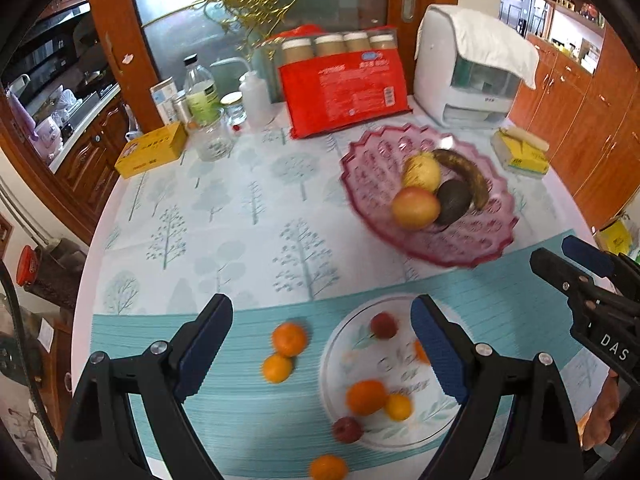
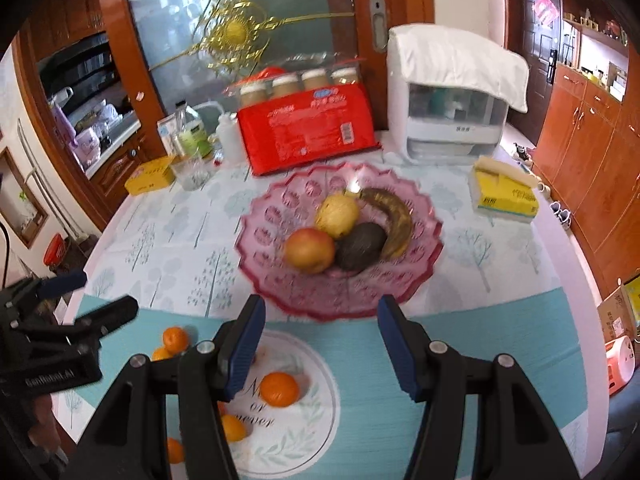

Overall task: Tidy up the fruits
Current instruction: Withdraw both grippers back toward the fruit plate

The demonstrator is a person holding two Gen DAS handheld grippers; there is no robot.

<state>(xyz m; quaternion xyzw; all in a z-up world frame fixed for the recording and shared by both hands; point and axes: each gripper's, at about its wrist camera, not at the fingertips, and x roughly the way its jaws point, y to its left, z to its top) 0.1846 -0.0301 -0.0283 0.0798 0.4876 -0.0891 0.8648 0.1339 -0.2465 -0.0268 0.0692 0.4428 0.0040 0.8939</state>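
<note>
Both grippers hover with jaws apart and empty over a fruit-strewn worktop.

The left gripper [image 1: 322,344] and right gripper [image 2: 320,346] hang above the round white printed plate [image 1: 360,432], near the worktop's front edge. Small smooth oranges [image 1: 289,339] lie on and beside the plate. Behind it, the scalloped pink glass bowl [image 2: 280,216] holds an apple, pear, avocado and browned banana. The tree-patterned tablecloth [image 1: 224,216] lies bare to the left; boxes and bottles crowd the back edge.

We read "DAS" on the right gripper [image 1: 576,264], "GenRobot.AI" on the left gripper [image 2: 100,304], and "never" on the round plate [image 2: 320,412]; the red package's [image 2: 308,128] print stays illegible
</note>
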